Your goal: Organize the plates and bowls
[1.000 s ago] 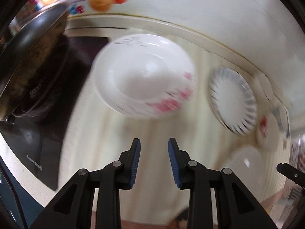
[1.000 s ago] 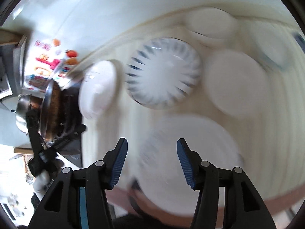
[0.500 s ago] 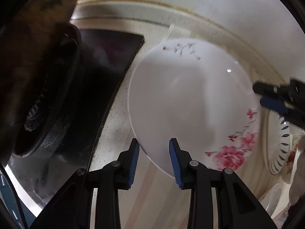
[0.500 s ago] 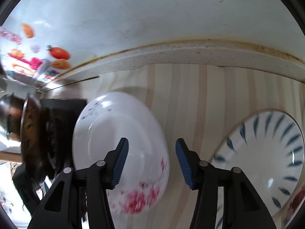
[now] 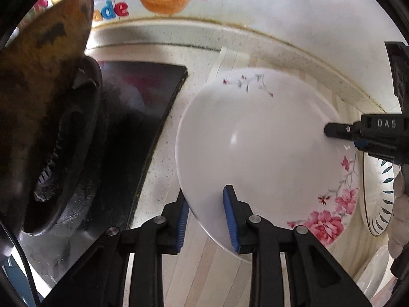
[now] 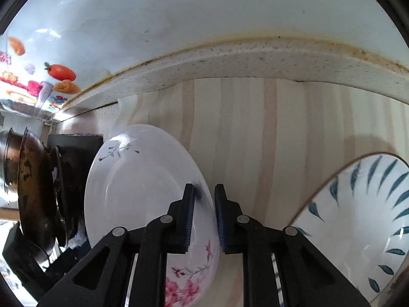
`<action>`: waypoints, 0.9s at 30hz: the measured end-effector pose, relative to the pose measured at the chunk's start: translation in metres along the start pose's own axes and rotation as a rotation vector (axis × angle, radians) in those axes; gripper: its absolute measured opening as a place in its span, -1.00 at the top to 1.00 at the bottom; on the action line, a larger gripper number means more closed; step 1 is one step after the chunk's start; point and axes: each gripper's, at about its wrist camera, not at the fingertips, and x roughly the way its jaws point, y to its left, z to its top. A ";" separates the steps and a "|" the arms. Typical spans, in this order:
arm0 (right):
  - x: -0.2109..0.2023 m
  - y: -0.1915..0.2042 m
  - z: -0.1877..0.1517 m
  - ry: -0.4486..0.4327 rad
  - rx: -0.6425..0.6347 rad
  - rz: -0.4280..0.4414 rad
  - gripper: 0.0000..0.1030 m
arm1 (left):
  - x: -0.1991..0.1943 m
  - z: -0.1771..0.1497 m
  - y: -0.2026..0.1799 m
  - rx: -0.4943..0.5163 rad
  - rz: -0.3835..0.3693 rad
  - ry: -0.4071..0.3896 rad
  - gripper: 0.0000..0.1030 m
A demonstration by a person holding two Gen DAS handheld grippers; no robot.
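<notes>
1. At my left camera's centre, the floral plate (image 5: 268, 158) looks like glazed ceramic: smooth, glossy, catching a small highlight.
2. At 9 o'clock, the wok (image 5: 38, 117) looks like dark metal, rough and rust-blotched outside.
3. The countertop (image 6: 255, 138) carries a matt, pale wood-grain covering; its raised speckled edge (image 6: 255, 61) looks like stone, grimy along the seam.
4. At 4 o'clock on my right camera, the blue-leaf bowl (image 6: 358, 217) is glossy glazed ceramic.
5. My right gripper (image 6: 203, 217) is matt black plastic with ribbed blue pads.
</notes>
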 end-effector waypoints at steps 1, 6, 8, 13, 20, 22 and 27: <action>-0.004 0.000 -0.002 -0.005 -0.006 -0.004 0.69 | -0.003 0.000 -0.001 0.003 -0.001 -0.007 0.53; -0.029 -0.007 -0.015 -0.036 -0.008 0.006 0.70 | -0.027 -0.007 -0.008 0.023 -0.015 -0.029 0.53; -0.040 -0.010 -0.024 -0.045 -0.014 0.002 0.70 | -0.039 -0.008 -0.010 0.029 -0.024 -0.032 0.52; -0.074 -0.026 -0.048 -0.083 -0.002 0.037 0.70 | -0.059 -0.023 -0.027 0.064 -0.031 -0.057 0.53; -0.135 -0.061 -0.106 -0.130 0.016 0.081 0.71 | -0.091 -0.049 -0.060 0.105 -0.057 -0.071 0.53; -0.152 -0.070 -0.125 -0.141 0.009 0.081 0.71 | -0.104 -0.063 -0.070 0.110 -0.071 -0.068 0.53; -0.178 -0.101 -0.179 -0.144 0.015 0.072 0.71 | -0.122 -0.100 -0.096 0.122 -0.106 -0.037 0.53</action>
